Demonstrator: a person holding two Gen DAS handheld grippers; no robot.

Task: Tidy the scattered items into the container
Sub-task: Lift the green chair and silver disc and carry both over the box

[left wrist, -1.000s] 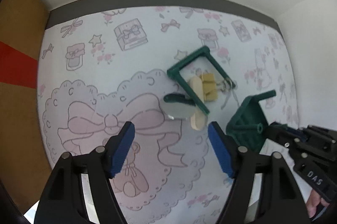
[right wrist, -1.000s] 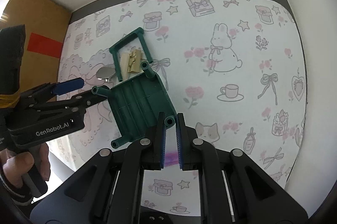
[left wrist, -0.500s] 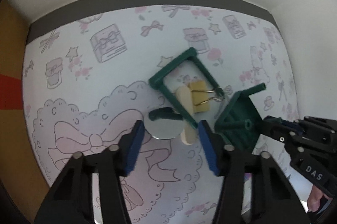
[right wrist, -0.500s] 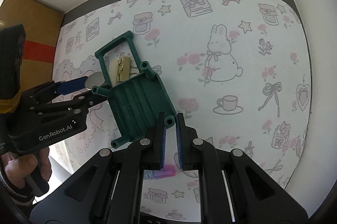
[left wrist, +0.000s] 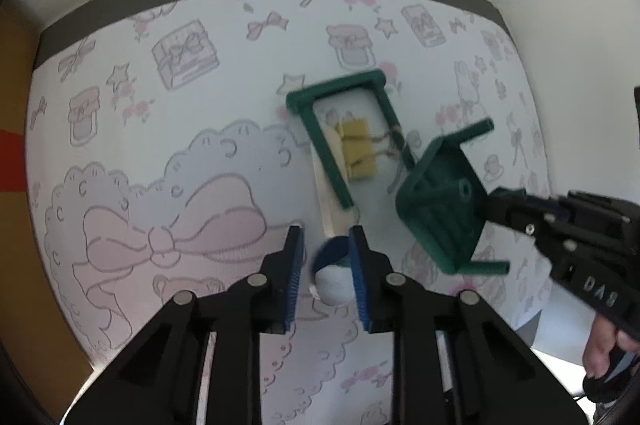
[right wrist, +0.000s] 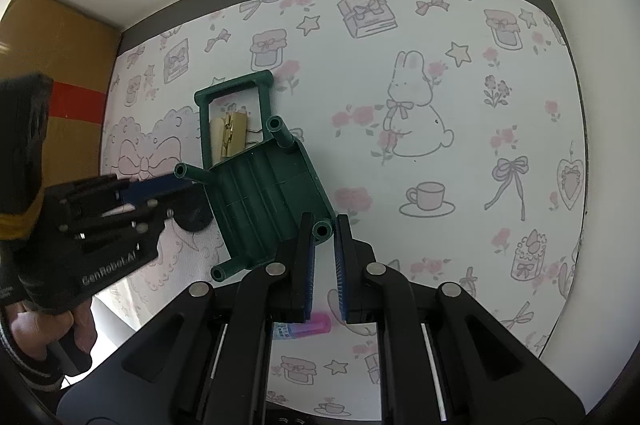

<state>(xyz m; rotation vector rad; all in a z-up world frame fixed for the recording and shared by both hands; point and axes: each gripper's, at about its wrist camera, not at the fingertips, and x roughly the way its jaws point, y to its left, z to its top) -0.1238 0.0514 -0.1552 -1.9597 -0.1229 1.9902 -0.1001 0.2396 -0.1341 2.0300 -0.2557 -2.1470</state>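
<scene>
Left gripper (right wrist: 160, 185) body reads "GenRobot.AI"; fingers closing around a small mirror (left wrist: 332, 267). Right gripper (right wrist: 323, 237), lettering unclear, fingers clamped on a green chair (right wrist: 268, 201) leg.

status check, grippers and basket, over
Left gripper closing around the small round mirror. Right gripper shut on a post of the tipped green basket. Gold binder clip lies inside the basket's handle loop.

Bright even daylight, soft faint shadows, strong fisheye warping, dark vignetted corners, slight motion blur
</scene>
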